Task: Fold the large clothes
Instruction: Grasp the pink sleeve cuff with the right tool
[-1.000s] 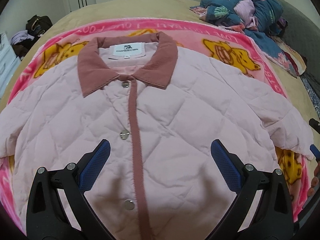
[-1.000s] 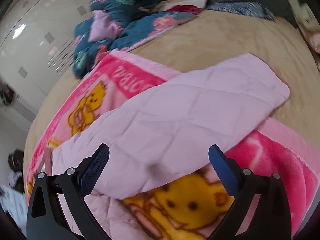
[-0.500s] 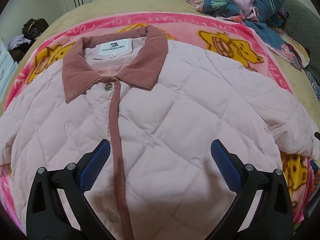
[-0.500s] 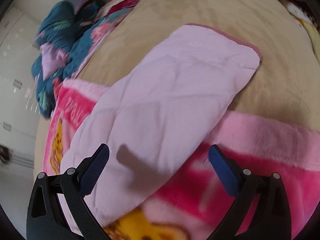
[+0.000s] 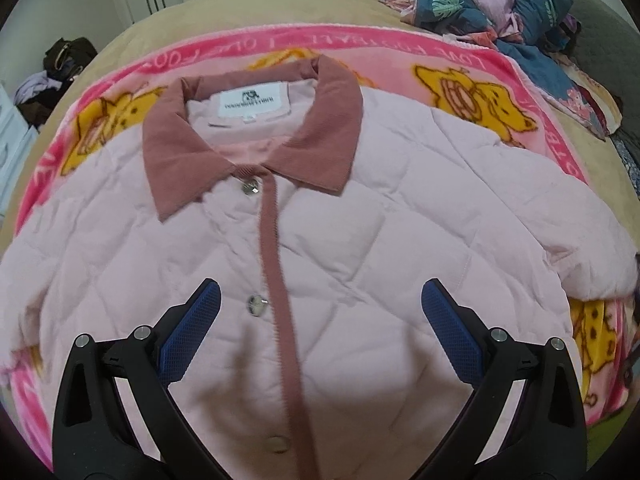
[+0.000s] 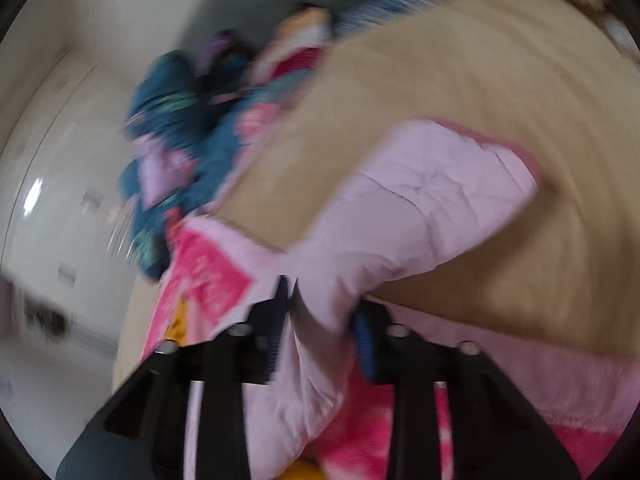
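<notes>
Jacket (image 5: pixel 360 240), pink blanket (image 5: pixel 540 92), tan bed (image 5: pixel 240 4)

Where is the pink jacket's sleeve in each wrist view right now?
Left wrist: the sleeve lies at the right edge, beside the jacket body, past the open left tongs.
Right wrist: centre, running up-right onto the tan bedspread, pinched in the right tongs.
Shared landmark: the pink cartoon blanket.
</notes>
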